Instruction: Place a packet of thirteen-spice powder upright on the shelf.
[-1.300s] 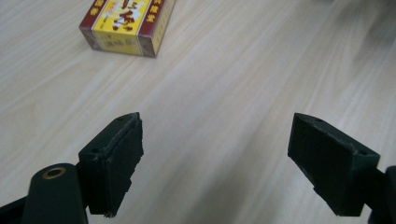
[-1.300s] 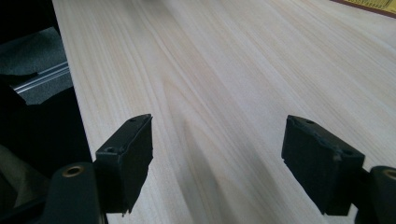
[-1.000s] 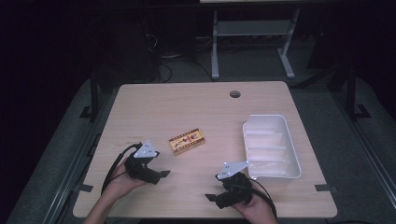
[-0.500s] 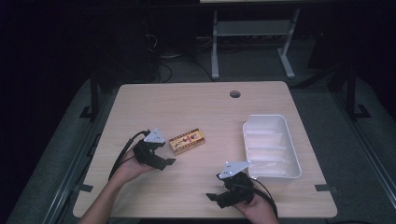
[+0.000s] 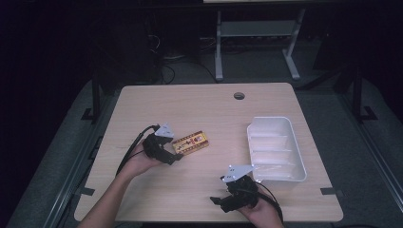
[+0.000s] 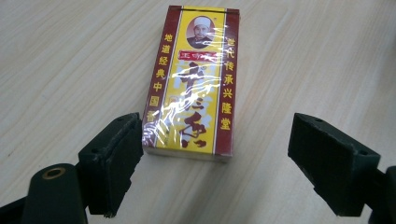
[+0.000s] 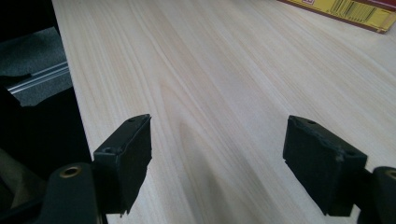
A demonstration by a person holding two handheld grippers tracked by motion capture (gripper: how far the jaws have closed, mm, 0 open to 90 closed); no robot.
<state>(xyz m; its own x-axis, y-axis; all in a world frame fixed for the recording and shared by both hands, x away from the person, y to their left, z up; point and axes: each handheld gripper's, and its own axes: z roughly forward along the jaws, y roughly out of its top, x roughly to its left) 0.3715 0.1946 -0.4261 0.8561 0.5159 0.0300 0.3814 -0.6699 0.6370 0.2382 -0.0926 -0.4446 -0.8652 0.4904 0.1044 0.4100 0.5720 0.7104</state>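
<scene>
Box pickup with the left gripper [image 6: 215, 161], jaws wide open and empty.
Near the middle of the surface [image 5: 199, 107] lay the box [image 6: 194, 79]; its near end should have been centred before closing, since one pad sat beside its corner.

**Wood grain, shiny wrap, dull black pads**

The counter [image 5: 199, 104] looked like pale wood laminate, smooth and matt, its fine grain plain in the gripper views. The small box [image 6: 191, 79] was printed card in red and yellow under a glossy clear film that wrinkled and caught the light. The left claw [image 6: 219, 144] wore matt black pads, rubbery and slightly rough at the edges; the right claw [image 7: 224, 154] had the same. The tray [image 5: 297, 159] was smooth white plastic with a soft sheen.
</scene>
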